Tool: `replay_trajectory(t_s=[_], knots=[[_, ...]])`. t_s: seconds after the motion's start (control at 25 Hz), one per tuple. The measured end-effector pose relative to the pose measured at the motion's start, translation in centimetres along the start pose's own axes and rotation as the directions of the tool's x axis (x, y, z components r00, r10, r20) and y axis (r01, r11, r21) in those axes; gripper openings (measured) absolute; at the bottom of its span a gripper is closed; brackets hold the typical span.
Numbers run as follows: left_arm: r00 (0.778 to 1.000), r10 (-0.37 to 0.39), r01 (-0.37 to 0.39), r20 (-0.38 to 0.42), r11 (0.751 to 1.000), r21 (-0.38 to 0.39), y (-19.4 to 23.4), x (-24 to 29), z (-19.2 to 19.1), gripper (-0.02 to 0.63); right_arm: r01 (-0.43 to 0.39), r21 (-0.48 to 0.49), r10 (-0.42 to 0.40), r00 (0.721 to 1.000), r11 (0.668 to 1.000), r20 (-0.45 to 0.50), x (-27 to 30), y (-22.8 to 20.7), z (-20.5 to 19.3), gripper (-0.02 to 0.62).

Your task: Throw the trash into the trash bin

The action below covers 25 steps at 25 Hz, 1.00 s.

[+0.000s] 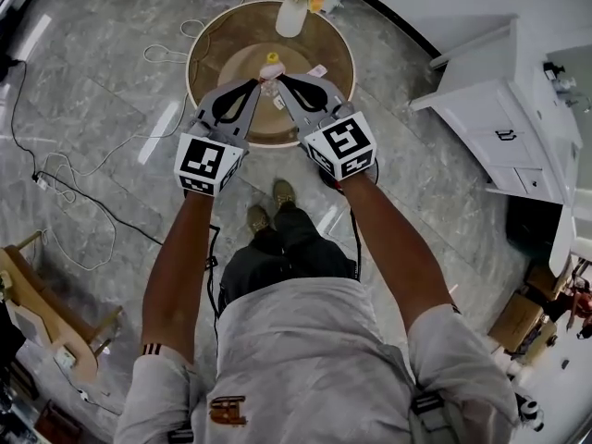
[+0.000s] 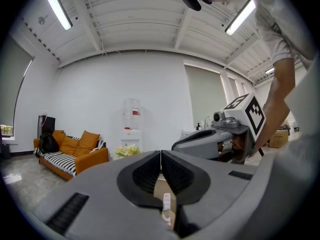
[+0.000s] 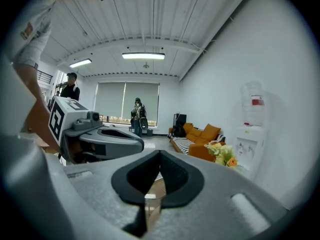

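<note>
Trash, a yellow-capped bottle [image 1: 271,68], stands on the round table [image 1: 220,44] between the left gripper [image 1: 253,82] and right gripper [image 1: 283,80], both clenched empty; approach apparently under way, next needing opened jaws.

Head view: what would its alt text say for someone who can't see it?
Seen from above, a person holds out the left gripper and right gripper, both shut, their tips close beside a small yellow-capped bottle over a round wooden table. A white vase of yellow flowers stands at the table's far edge.
</note>
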<state>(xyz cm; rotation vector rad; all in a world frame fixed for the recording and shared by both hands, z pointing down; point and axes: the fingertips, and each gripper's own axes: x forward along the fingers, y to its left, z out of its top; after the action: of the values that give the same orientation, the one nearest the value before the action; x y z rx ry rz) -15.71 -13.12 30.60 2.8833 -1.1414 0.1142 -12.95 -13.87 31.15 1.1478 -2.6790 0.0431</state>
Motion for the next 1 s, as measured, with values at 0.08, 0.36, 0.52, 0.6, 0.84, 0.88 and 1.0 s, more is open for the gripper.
replay_trajectory(t_s=[0.08,0.36,0.52,0.6,0.84,0.88,1.0], knots=[[1.0,0.004,-0.004,-0.021,1.0,-0.007,0.7,1.0,-1.1,0.002,0.003,0.008,-0.002,1.0,1.0,-0.014,0.8,-0.9,-1.1,-0.002],[0.996,0.029,-0.032,-0.079,0.999,-0.034,2.6,3.7,-4.4,0.002,0.004,0.021,-0.003,0.998,1.0,-0.064,3.3,-3.6,-4.3,-0.002],[0.994,0.039,-0.044,-0.106,0.998,-0.044,3.4,5.3,-5.8,0.002,0.0,0.025,0.002,0.995,1.0,-0.099,4.8,-5.3,-6.0,0.0],[0.992,0.043,-0.049,-0.117,0.998,-0.048,3.9,5.9,-6.4,0.002,-0.002,0.025,0.005,0.994,1.0,-0.112,5.6,-6.1,-6.7,0.0],[0.987,0.061,-0.071,-0.146,0.995,-0.064,5.4,7.8,-8.3,0.002,-0.014,0.035,0.019,0.987,0.999,-0.158,7.7,-8.0,-9.2,0.0],[0.987,0.063,-0.073,-0.151,0.995,-0.066,5.6,8.1,-8.6,0.002,-0.016,0.036,0.022,0.986,0.999,-0.166,8.0,-8.3,-9.7,0.0],[0.984,0.07,-0.083,-0.163,0.994,-0.073,6.2,8.7,-9.3,0.002,-0.032,0.05,0.041,0.981,0.998,-0.192,9.0,-8.9,-11.0,0.047]])
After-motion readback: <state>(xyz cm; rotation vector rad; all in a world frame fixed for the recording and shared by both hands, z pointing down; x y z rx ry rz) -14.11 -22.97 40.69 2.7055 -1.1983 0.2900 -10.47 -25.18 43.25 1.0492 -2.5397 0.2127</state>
